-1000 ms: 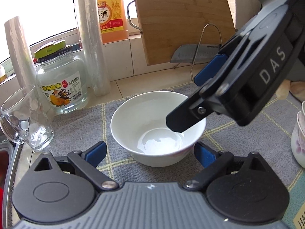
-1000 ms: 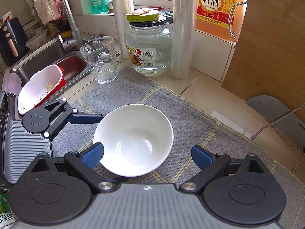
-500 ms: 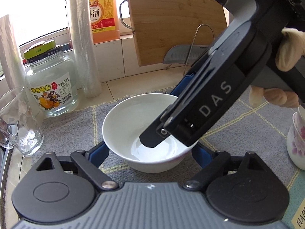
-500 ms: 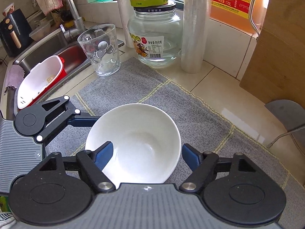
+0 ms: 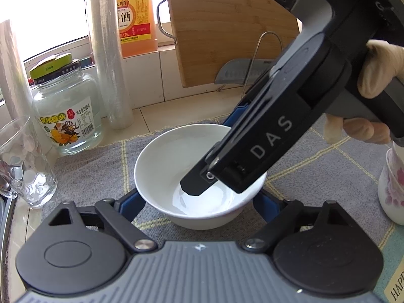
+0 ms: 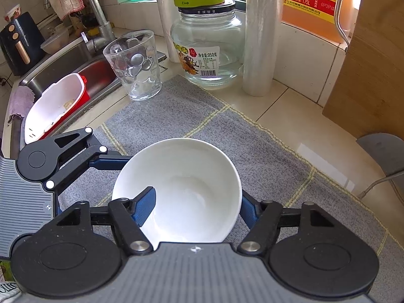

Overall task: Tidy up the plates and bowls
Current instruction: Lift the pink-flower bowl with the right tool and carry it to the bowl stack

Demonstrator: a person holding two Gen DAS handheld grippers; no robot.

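A drinking glass stands upper left of the right-wrist frame. Centre, the white bowl sits on the grey mat. The left gripper straddles it, jaws apart; the right gripper has just closed, clamping the bowl's wall.

My right gripper points steeply down, its jaws having just closed: one blue pad sits inside the white bowl, the other pad presses the outside of the wall, so the rim is pinched between them. A gloved hand grips its handle, one finger curled under the trigger. My left gripper tilts down more gently, jaws standing wide, having narrowed a little, with its blue pads flanking the bowl's base; whether they touch the bowl I cannot tell.
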